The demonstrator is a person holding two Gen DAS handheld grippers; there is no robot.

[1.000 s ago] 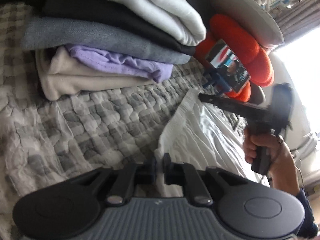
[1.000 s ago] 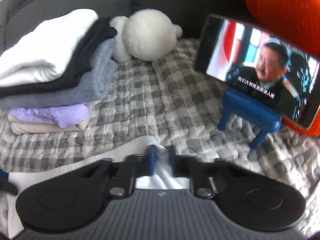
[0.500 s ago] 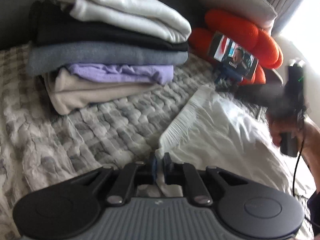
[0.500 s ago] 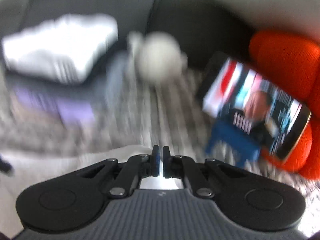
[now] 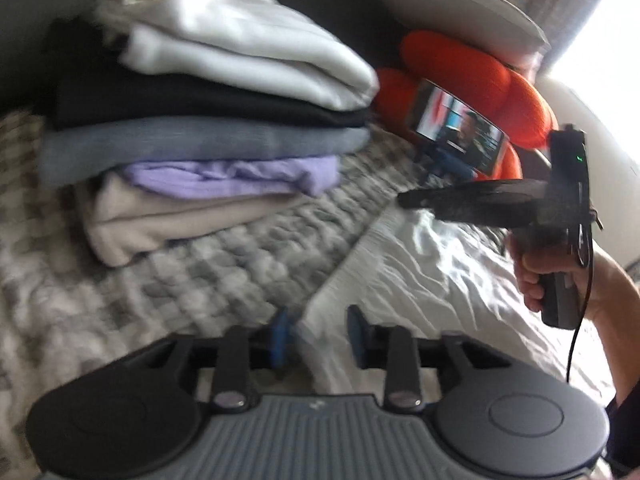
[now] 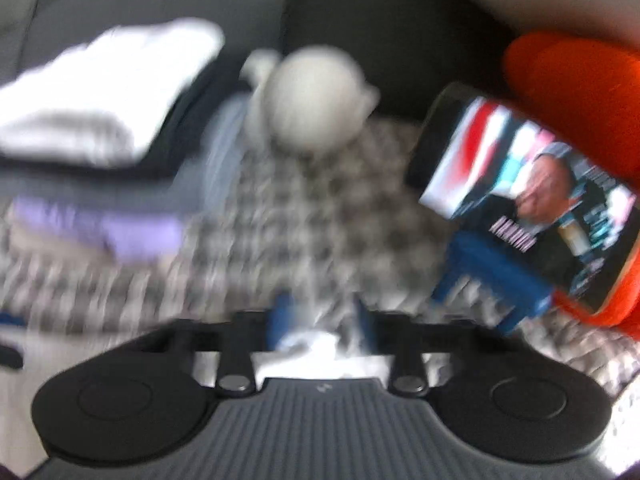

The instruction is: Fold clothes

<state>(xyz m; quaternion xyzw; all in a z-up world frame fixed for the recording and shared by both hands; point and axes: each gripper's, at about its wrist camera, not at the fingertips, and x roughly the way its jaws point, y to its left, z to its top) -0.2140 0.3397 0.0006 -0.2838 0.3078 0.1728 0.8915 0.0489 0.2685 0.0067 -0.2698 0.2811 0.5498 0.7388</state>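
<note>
Left gripper [image 5: 318, 336]: jaws have just been opening, now parted, white crinkled cloth's edge between them, unpinched.
Right gripper [image 6: 320, 320]: jaws likewise just opening; cloth between, grip unclear through blur.
White crinkled cloth [image 5: 448, 264]: spread on grey checked quilt [image 5: 224, 268], beside folded clothes stack [image 5: 208, 120].

Daylight was admitted from a blown-out window [image 5: 616, 40] at the upper right of the left wrist view. Moderate motion blur was seen there. The right wrist view was heavily smeared throughout, and its corners were darkened and curved by fisheye distortion.
</note>
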